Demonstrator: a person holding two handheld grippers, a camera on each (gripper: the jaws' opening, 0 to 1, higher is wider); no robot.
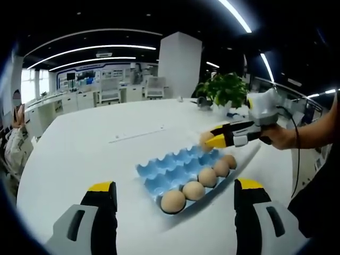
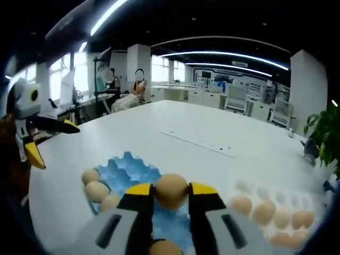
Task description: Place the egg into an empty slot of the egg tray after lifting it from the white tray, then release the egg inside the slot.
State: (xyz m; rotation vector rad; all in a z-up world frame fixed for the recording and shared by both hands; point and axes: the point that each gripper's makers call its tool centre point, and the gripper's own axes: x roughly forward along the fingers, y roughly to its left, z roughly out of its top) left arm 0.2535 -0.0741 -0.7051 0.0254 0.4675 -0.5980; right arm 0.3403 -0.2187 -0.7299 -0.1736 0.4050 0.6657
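Right tongs [image 2: 171,192] clenched on a tan oval egg [image 2: 171,189], lower centre of the right gripper view, held over the blue moulded egg tray [image 2: 127,170]. Same tongs [image 1: 212,139] show centre right in the left gripper view, egg [image 1: 205,138] at the tray's [image 1: 170,169] far end; five more tan eggs [image 1: 194,189] sit along its near row. White tray of eggs [image 2: 276,212] lower right on the white table [image 2: 212,133]. Left tongs [image 1: 175,194] released, nothing between them.
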